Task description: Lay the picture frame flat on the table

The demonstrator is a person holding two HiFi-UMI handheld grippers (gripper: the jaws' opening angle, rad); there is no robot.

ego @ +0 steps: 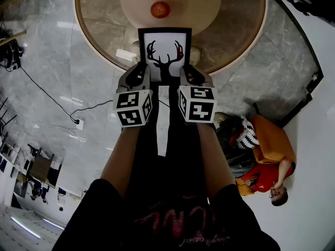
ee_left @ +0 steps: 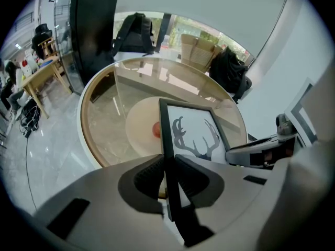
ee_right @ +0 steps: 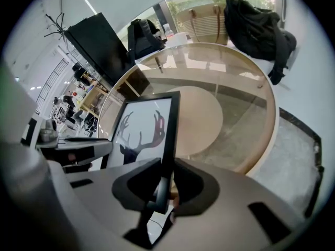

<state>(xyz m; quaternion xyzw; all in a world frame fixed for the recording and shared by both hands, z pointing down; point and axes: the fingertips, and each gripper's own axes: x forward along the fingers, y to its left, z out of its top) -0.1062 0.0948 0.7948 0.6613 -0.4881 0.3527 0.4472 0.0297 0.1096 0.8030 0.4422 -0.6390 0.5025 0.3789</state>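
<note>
Gripping picture frame (ego: 164,48) by opposite edges, left claw (ego: 140,68) and right claw (ego: 189,72), at table (ego: 242,31)

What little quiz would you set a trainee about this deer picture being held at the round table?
1. True or false: only the left gripper grips the picture frame.
2. The frame's print shows: A) an antlered deer head, B) a flower, C) a boat.
3. What colour is the small round object on the table beyond the frame?
Key: 1 false, the right gripper is shut on the frame's other edge; 2 A; 3 red.
</note>
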